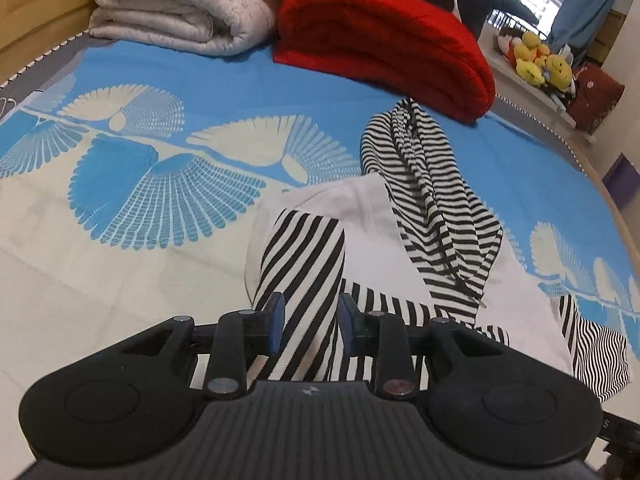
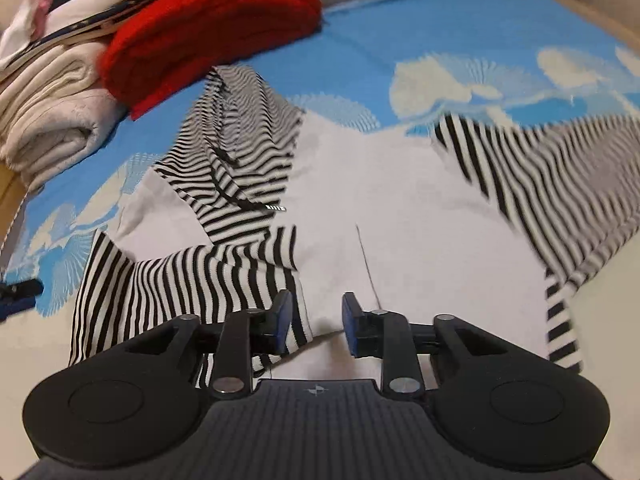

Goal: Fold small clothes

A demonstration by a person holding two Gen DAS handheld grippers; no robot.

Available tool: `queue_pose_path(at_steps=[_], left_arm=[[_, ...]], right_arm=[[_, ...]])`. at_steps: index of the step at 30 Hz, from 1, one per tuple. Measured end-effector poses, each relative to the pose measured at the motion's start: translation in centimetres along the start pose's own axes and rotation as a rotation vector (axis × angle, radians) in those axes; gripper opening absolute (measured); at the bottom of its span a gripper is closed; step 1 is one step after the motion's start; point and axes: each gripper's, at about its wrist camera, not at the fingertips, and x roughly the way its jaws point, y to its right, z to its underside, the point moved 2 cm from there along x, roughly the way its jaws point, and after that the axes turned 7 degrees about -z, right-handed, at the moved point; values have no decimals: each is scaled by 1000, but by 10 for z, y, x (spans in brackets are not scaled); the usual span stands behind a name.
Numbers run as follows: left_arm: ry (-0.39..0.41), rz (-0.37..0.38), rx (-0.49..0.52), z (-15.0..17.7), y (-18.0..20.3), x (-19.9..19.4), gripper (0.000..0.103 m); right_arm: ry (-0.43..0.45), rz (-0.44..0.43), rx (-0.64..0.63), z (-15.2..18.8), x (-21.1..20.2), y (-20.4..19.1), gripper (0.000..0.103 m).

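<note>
Your left claw is part open, pads either side of the striped sleeve but not pressing it, nothing held. Sleeve is folded in across the white body of the hoodie, which lies on the bed with its blue and cream fan print. Striped hood is bunched at the far end, drawstring trailing, close to the red blanket; white quilt sits left of that. Yellow plush toys on a shelf beyond the bed. Your right claw is also part open, over the white body; left pad overlaps the folded sleeve's edge, whether it touches cannot be told, no grip. Other sleeve is spread out right, blurred. Red blanket and quilt at top left.
</note>
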Motion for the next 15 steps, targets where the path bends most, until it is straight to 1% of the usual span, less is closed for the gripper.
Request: queue_pose_path(at_steps=[3, 7, 9, 11, 12, 13, 14, 15], left_arm=[[-15, -4, 12, 2, 2, 10, 32], [-7, -1, 13, -2, 1, 11, 32], [-1, -6, 13, -4, -2, 11, 32], [-3, -12, 6, -6, -6, 11, 32], [-5, -14, 4, -7, -7, 11, 32], [-7, -18, 2, -8, -10, 11, 32], [-8, -20, 1, -9, -12, 12, 32], [-7, -23, -1, -10, -14, 12, 32]], right_arm=[[-38, 1, 77, 0, 14, 10, 30], [-89, 28, 150, 0, 32, 19, 30], [-107, 35, 161, 0, 39, 20, 30], [-104, 42, 142, -2, 47, 16, 30], [-99, 52, 122, -4, 51, 14, 24], [-97, 58, 101, -6, 56, 11, 5], [-97, 54, 87, -7, 60, 9, 0], [-96, 46, 76, -8, 63, 7, 0]])
